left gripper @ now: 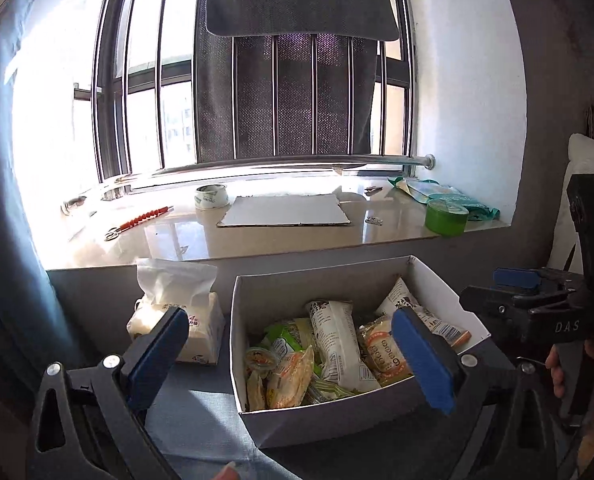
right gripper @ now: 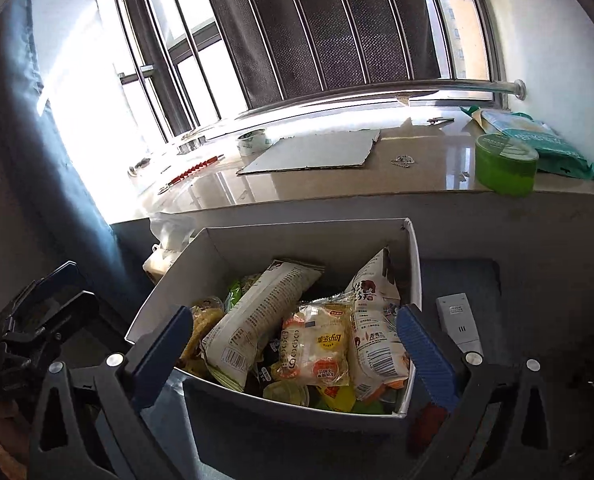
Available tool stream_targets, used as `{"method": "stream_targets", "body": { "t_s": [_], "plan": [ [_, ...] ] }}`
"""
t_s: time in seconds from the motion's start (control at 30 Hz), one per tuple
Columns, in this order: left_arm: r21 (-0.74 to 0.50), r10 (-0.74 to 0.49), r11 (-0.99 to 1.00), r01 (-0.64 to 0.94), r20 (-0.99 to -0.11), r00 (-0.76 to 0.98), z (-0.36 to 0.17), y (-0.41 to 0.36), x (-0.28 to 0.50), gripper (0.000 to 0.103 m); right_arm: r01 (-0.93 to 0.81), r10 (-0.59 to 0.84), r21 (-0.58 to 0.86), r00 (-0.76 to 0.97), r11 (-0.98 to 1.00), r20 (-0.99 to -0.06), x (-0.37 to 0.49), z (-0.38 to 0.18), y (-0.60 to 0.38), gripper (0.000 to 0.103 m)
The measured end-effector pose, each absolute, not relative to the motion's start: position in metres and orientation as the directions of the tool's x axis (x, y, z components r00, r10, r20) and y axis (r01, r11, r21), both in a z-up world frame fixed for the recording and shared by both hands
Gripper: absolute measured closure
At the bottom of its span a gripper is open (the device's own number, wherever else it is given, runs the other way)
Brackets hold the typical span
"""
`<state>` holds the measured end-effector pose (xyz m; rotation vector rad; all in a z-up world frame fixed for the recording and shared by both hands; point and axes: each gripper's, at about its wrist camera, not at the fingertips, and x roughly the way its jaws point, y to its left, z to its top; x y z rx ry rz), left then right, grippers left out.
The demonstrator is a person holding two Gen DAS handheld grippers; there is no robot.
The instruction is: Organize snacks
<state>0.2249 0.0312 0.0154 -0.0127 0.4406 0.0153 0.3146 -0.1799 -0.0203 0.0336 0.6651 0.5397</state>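
Above snack box (right gripper: 297, 412), both hand-held grippers spread.

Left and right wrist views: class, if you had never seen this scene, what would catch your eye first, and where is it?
First, the open white box in the middle, heaped with snack packets, such as the long white packet lying slantwise. Both the left gripper and the right gripper hover open before it, holding nothing. Behind, on the sunlit windowsill, a green tape roll stands out at the right, near a flat cardboard sheet.
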Motion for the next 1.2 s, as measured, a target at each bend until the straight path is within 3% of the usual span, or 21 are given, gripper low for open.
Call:
{"method": "stream_targets", "body": {
  "t_s": [0.23,0.4,0.73,1.2],
  "plan": [
    [-0.044,-0.023,0.999,0.004,-0.441,0.897,0.031,0.013,0.165,0.000,-0.477,0.440,0.045,0.765,0.878,-0.470,0.236,0.011,-0.185,0.000],
    [-0.050,-0.023,0.999,-0.001,-0.473,0.881,0.022,-0.004,0.107,0.000,-0.547,0.528,0.107,0.712,0.830,-0.462,0.176,0.011,-0.205,0.000],
    [-0.126,-0.025,0.991,-0.049,-0.525,0.851,-0.018,-0.022,0.001,0.000,-0.498,0.500,0.159,0.688,0.853,-0.527,0.069,-0.026,-0.251,0.000],
    [-0.108,-0.041,0.994,-0.020,-0.534,0.844,-0.017,-0.038,-0.012,0.000,-0.501,0.495,0.142,0.695,0.854,-0.522,0.034,-0.030,-0.254,0.000]
  ]
}}
